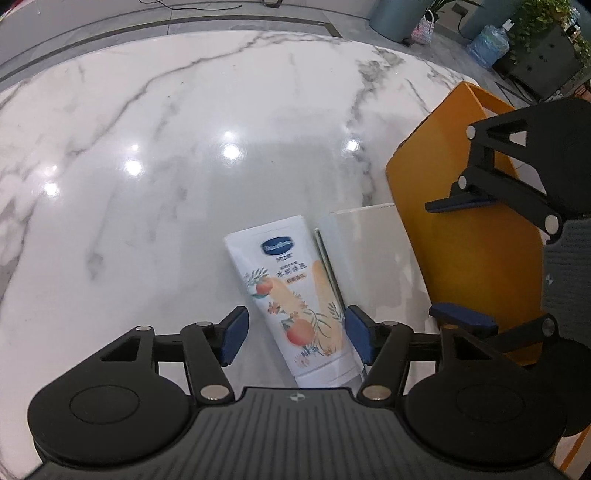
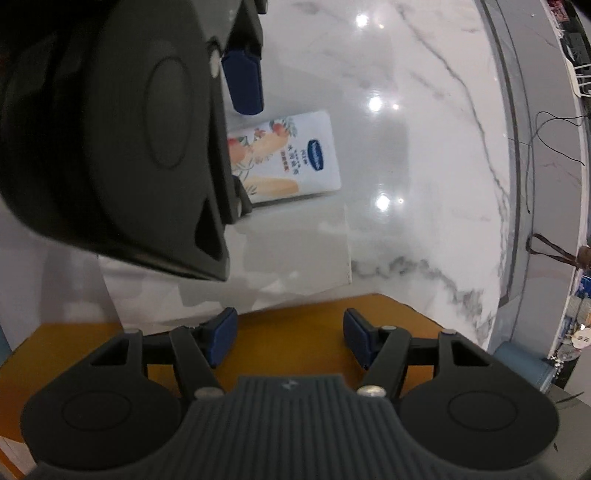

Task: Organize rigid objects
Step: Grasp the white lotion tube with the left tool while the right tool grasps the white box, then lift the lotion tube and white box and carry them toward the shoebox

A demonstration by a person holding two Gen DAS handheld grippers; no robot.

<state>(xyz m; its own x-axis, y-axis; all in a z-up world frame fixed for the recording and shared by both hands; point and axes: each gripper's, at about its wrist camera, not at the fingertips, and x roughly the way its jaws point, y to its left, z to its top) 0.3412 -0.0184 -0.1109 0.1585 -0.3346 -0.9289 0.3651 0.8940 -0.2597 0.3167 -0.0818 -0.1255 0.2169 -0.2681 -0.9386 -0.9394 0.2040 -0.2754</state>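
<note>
A white lotion tube (image 1: 291,291) with peach and flower print lies flat on the marble table (image 1: 147,147). My left gripper (image 1: 293,334) is open, its blue pads on either side of the tube's cap end, not closed on it. A white box (image 1: 373,258) lies against the tube's right side. An orange holder (image 1: 469,236) stands to the right of the box. My right gripper (image 1: 458,258) is open over the orange holder. In the right wrist view my right gripper (image 2: 290,341) hovers open above the orange surface (image 2: 295,325), with the tube (image 2: 288,162) and box (image 2: 295,251) beyond.
The left gripper's body (image 2: 110,129) fills the upper left of the right wrist view. Past the table's far edge are a grey floor, potted plants (image 1: 535,26) and a water jug (image 1: 487,44).
</note>
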